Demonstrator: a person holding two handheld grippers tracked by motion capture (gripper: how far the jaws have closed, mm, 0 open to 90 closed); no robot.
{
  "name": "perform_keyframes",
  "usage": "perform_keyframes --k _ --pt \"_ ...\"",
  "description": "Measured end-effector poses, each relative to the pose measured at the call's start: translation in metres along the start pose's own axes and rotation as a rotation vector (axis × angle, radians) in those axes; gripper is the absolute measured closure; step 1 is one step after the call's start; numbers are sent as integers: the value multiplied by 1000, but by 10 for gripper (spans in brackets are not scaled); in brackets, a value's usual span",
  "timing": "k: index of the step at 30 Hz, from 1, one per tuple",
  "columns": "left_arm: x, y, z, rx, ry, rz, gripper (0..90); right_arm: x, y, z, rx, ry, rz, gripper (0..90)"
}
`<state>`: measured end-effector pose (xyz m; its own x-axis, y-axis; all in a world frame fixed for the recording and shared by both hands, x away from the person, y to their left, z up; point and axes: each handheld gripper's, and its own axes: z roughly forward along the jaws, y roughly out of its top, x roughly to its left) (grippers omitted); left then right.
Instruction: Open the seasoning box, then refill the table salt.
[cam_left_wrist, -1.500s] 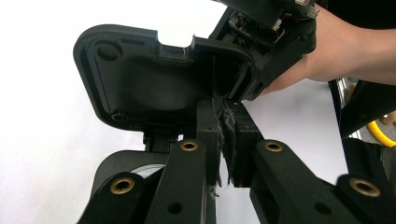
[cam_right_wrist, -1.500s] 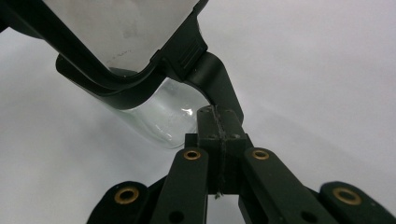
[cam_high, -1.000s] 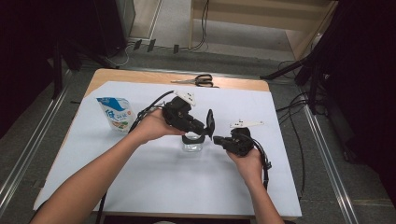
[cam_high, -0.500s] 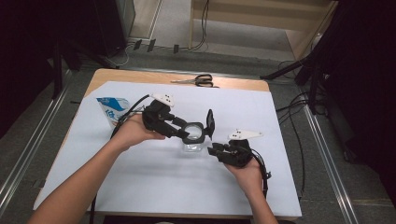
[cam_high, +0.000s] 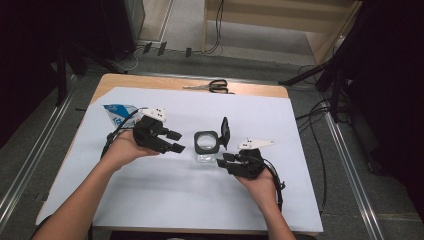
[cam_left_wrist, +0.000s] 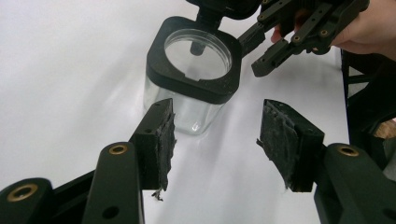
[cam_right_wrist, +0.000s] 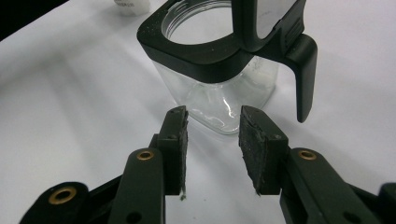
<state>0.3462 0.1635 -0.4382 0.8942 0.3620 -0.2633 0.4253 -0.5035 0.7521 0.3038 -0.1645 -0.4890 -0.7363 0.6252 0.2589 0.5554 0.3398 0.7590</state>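
Left gripper (cam_high: 176, 141) open, empty; right gripper (cam_high: 223, 159) part-open, empty; both just opening. Jar (cam_high: 206, 147) free, lid (cam_high: 224, 133) upright: careless knock may tip jar.

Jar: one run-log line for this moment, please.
jar: upright on sheet, lid flipped open | left gripper: open, clear of jar | right gripper: open, beside jar, jaws just opening | held: nothing

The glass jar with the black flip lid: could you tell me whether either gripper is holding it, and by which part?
Nothing is held. The left gripper and right gripper are both open, their fingers short of the jar, which stands alone, lid up.
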Motion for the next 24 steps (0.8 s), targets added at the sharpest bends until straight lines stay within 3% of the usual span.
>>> perform_keyframes --k 13,24 --pt "9 -24 -23 -3 39 -47 462 -6 0 4 13 -5 -14 631" --pt "21 -37 -43 -14 74 -96 458 -10 0 2 6 -11 2 630"
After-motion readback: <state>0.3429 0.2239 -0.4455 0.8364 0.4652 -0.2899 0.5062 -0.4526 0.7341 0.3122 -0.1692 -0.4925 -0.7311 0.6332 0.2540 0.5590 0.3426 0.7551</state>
